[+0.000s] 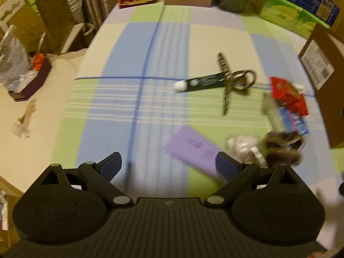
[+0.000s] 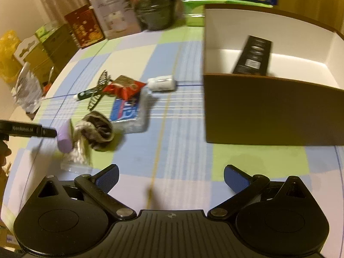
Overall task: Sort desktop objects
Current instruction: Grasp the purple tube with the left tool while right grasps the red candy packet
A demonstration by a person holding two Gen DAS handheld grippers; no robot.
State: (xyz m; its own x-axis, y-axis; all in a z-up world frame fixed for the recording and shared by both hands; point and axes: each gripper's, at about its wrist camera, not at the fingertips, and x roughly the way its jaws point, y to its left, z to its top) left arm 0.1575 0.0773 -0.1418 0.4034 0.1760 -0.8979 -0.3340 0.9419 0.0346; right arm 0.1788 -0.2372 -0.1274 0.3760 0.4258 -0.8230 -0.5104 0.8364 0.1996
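My left gripper point(image 1: 168, 165) is open, tilted down over the checked tablecloth point(image 1: 137, 60). A flat purple box point(image 1: 193, 150) lies just ahead of it, its near corner by the right-hand finger point(image 1: 225, 166); nothing is pinched. Beyond lie a dark green tube point(image 1: 202, 82), a patterned hair clip point(image 1: 228, 81), a red packet point(image 1: 288, 95), a blue tissue pack point(image 1: 294, 122), a brown furry scrunchie point(image 1: 283, 148) and a clear bag of white bits point(image 1: 245, 148). My right gripper point(image 2: 172, 177) is open over bare cloth. Left of it, the purple box point(image 2: 64, 137) sits beside the left finger point(image 2: 46, 132).
A brown box with a white inside point(image 2: 268, 107) stands at the right and holds a black carton point(image 2: 253, 56). A small white bottle point(image 2: 162, 83) lies near it. Cartons and a dark jar point(image 2: 154, 6) line the table's far edge. The table's edge point(image 1: 71, 68) drops off at the left.
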